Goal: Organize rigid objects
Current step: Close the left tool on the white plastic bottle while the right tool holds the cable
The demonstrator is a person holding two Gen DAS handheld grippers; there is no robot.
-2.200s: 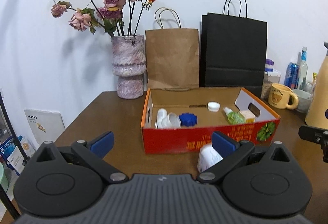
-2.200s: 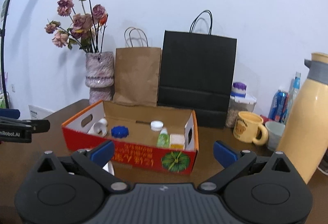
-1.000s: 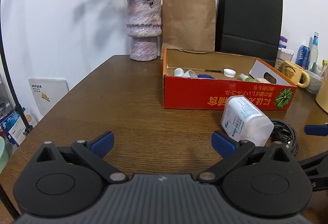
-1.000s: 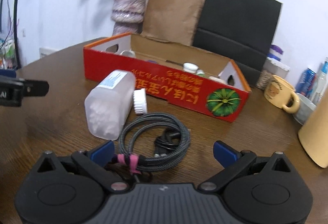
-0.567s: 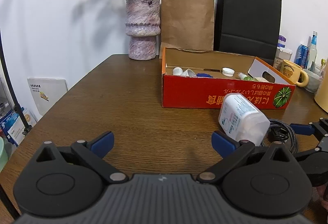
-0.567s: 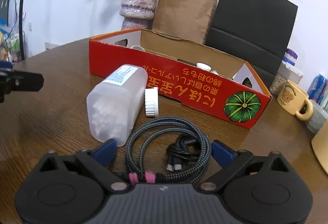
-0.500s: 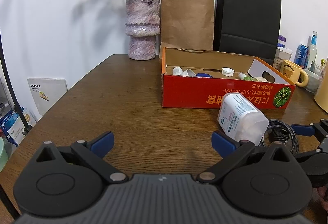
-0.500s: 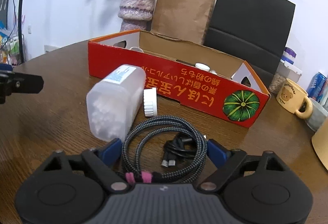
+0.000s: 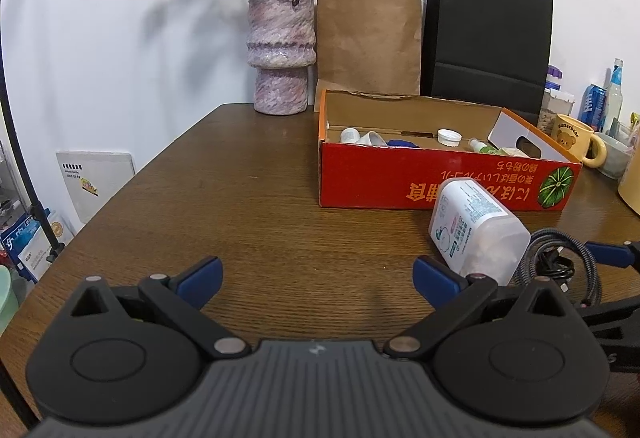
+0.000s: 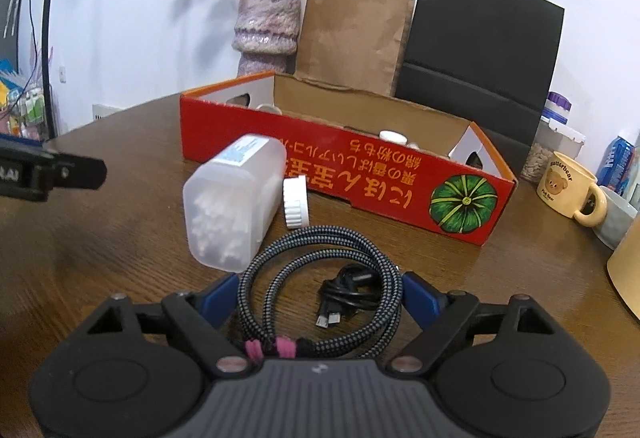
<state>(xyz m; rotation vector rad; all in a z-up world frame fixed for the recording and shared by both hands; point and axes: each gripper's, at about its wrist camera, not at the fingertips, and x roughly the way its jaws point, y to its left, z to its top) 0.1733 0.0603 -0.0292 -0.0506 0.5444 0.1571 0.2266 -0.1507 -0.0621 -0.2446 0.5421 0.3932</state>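
Right wrist view: the right tool [image 10: 316, 296] has been narrowing, its pads bracketing the coiled cable [image 10: 320, 278], not yet pinching. The left tool [image 9: 316, 276] gapes wide, empty. Several small items already lie in the red box [image 10: 360, 173]; the plastic jar [image 10: 236, 197] remains on the tabletop [image 9: 240, 197], lying down, its long axis running near-to-far, cap [image 10: 295, 201] toward the box.

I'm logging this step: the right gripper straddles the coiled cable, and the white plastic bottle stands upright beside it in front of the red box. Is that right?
Not quite. The white plastic bottle lies on its side, as the right wrist view shows. The rest holds: the right gripper, whose jaws have just been closing, straddles the coiled cable, and the bottle is beside it in front of the red box.
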